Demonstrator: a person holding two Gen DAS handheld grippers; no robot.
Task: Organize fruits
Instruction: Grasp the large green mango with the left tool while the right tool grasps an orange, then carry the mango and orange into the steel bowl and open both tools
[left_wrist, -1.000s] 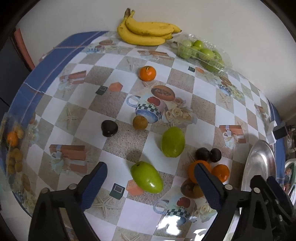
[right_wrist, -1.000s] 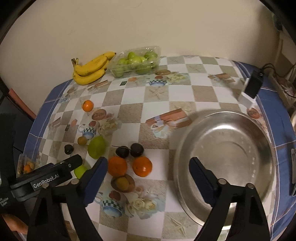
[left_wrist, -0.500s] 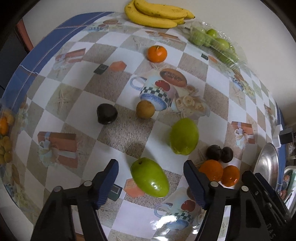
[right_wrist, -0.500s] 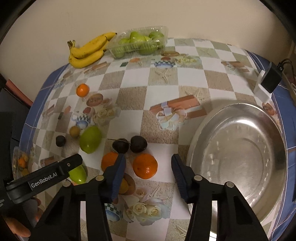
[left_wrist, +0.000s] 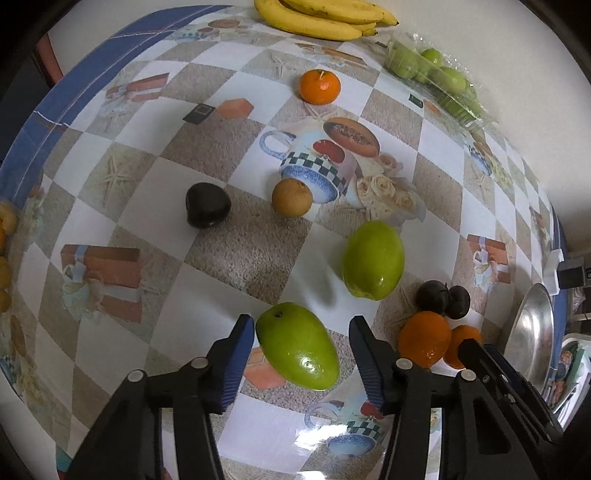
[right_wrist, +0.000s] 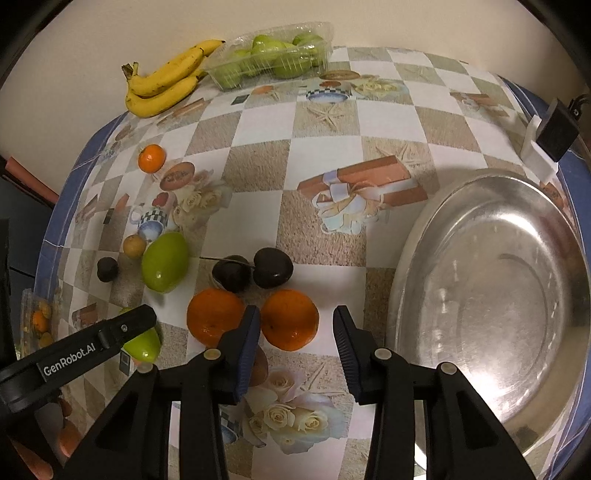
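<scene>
Left gripper (left_wrist: 301, 332): closing in since earlier, jaws open, now flanking the green mango (left_wrist: 297, 350).
Right gripper (right_wrist: 297, 325): jaws narrowing but open, bracketing the orange (right_wrist: 290, 319).

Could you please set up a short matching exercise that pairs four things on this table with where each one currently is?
Things:
1. green mango
2. orange
3. bananas
4. steel bowl

Places:
a. by the far wall
b. between the right gripper's open fingers
c. between the left gripper's open fingers
d. near right part of the table, nothing in it

Pairs: 1-c, 2-b, 3-a, 4-d
</scene>
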